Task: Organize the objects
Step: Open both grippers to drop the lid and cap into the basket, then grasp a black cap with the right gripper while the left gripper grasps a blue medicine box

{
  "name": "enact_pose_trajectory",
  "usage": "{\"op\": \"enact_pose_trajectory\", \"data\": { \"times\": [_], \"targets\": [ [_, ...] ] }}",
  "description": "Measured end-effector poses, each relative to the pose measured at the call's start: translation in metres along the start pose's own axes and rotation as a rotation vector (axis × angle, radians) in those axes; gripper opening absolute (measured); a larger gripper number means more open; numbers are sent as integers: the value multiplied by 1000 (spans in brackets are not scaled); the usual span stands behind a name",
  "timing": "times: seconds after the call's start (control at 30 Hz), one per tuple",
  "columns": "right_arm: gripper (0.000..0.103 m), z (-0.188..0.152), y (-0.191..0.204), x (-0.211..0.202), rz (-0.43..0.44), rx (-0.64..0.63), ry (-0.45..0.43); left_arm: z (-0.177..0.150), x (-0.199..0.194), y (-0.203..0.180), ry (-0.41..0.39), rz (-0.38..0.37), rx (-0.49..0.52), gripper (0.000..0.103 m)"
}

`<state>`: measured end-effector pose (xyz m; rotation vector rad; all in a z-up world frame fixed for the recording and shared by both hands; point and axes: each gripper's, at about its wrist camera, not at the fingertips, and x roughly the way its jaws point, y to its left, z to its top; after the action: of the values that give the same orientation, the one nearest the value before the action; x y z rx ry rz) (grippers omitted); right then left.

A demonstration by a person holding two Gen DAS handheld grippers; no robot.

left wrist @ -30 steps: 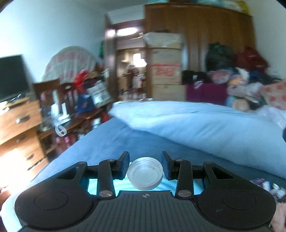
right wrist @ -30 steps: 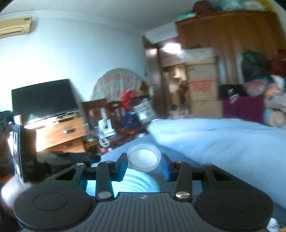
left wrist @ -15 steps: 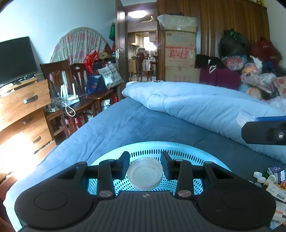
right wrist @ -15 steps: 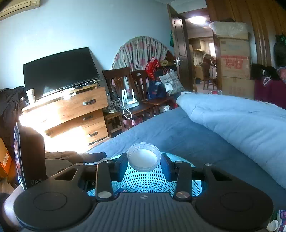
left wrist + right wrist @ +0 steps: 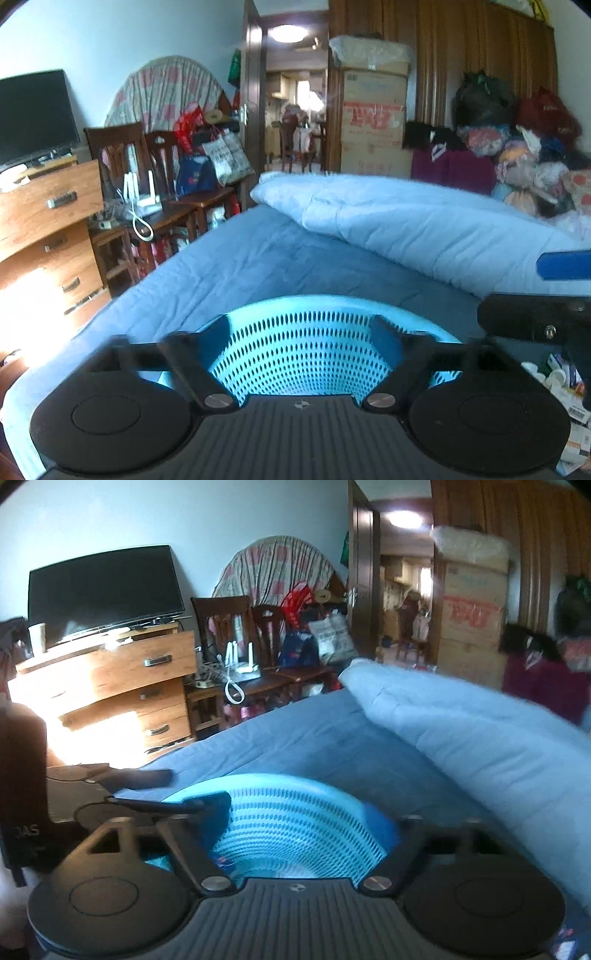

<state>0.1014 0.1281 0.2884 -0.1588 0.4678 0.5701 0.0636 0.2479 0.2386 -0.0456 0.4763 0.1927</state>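
Note:
A cyan perforated basket [image 5: 332,301] sits on the blue bed sheet, right under both grippers. My left gripper [image 5: 301,325] hangs over the basket's mouth; its jaws are opening and nothing is between them. My right gripper [image 5: 303,812] is over the same basket [image 5: 258,779], its jaws also opening and empty. In the left wrist view a finger of the right gripper [image 5: 535,325] reaches in from the right edge. The left gripper [image 5: 129,775] shows at the left of the right wrist view. The white lids are not in sight.
Several small bottles and packets [image 5: 561,380] lie on the bed at the lower right. A folded pale blue duvet [image 5: 424,229] crosses the bed behind the basket. A wooden dresser [image 5: 110,686] with a TV stands beyond the bed's left edge, next to chairs [image 5: 122,158].
Both grippers moved over the basket and then opened wide. The white lid each one held is gone from between its jaws.

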Motion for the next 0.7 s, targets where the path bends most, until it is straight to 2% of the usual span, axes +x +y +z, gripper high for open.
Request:
{"op": "enact_pose_trajectory", "data": {
  "times": [0.23,0.27,0.33,0.37,0.4,0.47,0.5,0.57,0.6,0.67,0.7],
  "targets": [
    [92,4,-3,-21,-68,-49,-75,6,-15,-14,-30,-39,-20,90],
    [92,2,-7,-30,-80,-43,-107,7,-21,-20,-46,-60,-26,90],
    [90,-11,-14,-65,-134,-10,-257,4,-41,-35,-108,-124,-16,90],
    [93,-25,-20,-89,-168,27,-353,1,-52,-44,-144,-164,-8,92],
    [103,-44,-24,-111,-211,53,-438,-3,-64,-55,-180,-210,-2,97],
    [103,-90,-33,-147,-333,74,-559,-17,-90,-83,-236,-327,21,101],
    [103,-118,-39,-166,-374,121,-589,-27,-101,-99,-247,-377,61,102],
    [103,-174,-62,-199,-379,265,-566,-54,-116,-139,-241,-459,180,102],
    [103,-203,-74,-213,-421,320,-534,-70,-119,-156,-225,-486,231,102],
    [103,-254,-97,-232,-587,386,-433,-102,-119,-182,-187,-580,260,102],
    [103,-285,-116,-241,-638,453,-373,-118,-112,-194,-130,-613,262,102]
  ]
}}
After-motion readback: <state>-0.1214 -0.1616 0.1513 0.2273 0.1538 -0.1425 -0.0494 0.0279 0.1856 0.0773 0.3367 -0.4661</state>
